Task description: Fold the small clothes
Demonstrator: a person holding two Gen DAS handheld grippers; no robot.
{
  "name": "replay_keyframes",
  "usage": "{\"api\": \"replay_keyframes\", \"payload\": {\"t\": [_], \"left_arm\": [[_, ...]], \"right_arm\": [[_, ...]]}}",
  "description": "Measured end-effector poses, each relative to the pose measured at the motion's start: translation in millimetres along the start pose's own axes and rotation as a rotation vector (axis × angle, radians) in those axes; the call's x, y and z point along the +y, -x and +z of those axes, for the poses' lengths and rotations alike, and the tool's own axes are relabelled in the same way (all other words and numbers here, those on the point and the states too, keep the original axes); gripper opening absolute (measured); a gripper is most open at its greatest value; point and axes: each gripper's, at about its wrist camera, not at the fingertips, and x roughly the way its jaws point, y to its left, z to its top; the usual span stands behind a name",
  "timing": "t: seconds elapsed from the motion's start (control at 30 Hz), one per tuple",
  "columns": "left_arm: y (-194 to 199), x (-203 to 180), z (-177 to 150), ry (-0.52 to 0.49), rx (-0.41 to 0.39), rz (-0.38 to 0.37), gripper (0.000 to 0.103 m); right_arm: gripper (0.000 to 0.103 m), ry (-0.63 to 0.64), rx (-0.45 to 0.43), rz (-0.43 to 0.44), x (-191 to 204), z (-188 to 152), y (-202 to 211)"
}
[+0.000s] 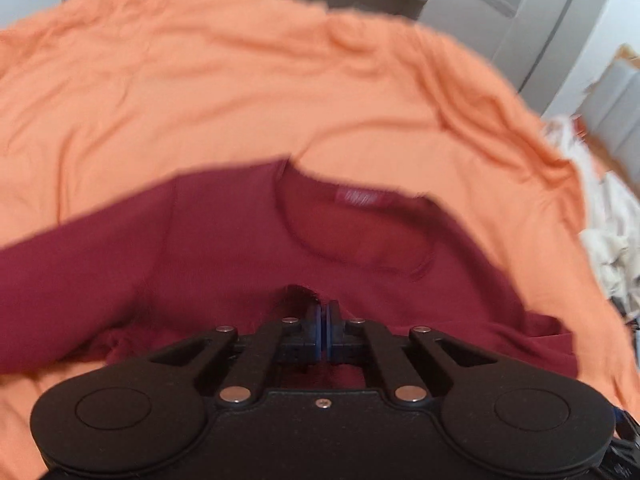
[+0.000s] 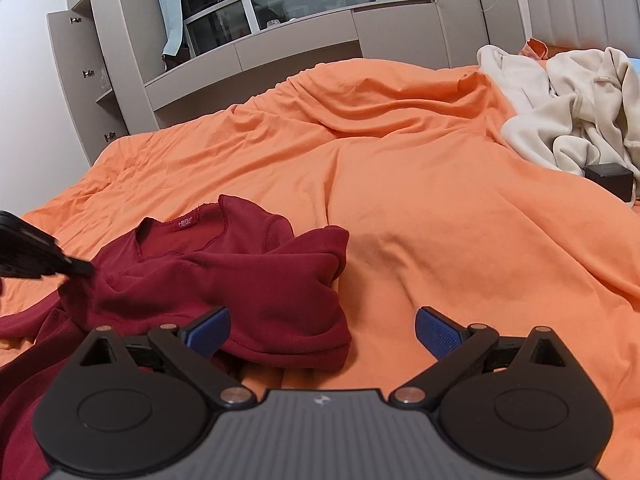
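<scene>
A small dark red long-sleeved shirt point(image 1: 224, 248) lies on the orange bed sheet point(image 1: 200, 92), neckline and label facing up. My left gripper point(image 1: 325, 312) is shut, its blue pads pressed together over the shirt's chest; whether cloth is pinched between them cannot be seen. In the right wrist view the shirt point(image 2: 240, 280) lies rumpled, one sleeve bunched toward the right. My right gripper point(image 2: 322, 330) is open, its left pad over the shirt's lower edge, its right pad over bare sheet. The left gripper point(image 2: 76, 268) enters from the left and touches the shirt's shoulder.
A heap of cream clothes point(image 2: 568, 108) lies at the far right of the bed, with a small black box point(image 2: 610, 180) beside it. Grey cabinets point(image 2: 256, 56) and a window stand beyond the bed. The sheet point(image 2: 440, 200) is wrinkled.
</scene>
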Motion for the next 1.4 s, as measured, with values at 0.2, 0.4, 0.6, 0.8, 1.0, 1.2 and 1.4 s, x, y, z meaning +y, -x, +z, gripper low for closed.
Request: {"api": "replay_keyframes", "payload": {"t": [0.2,0.4,0.6,0.8,1.0,1.2,1.4], "left_arm": [[48,18,-40,-0.007,-0.024,-0.026,0.001],[33,41,-75,0.052,0.08,-0.012,0.009],[34,47,-70,0.076,0.039,0.029,0.071],[9,49,-51,0.094,0.063,0.011,0.06],[-4,47,-51,0.105,0.074,-0.028,0.008],[8,32,-37,0.031,-0.037,-0.025,0.005],[24,21,-11,-0.013,-0.137,-0.057,0.005]], "right_arm": [[0.101,-0.003,0.006,-0.004,0,-2,-1],[0.101,-0.01,0.022,-0.01,-1,-5,-3],[0.101,-0.025,0.029,0.002,-4,-4,-5],[0.098,-0.024,0.008,0.067,-11,17,-11],[0.067,-0.001,0.017,0.118,-20,49,-39],[0.022,-0.079,0.139,0.168,-35,66,-86],[0.01,0.006,-0.041,0.13,-28,91,-58]]}}
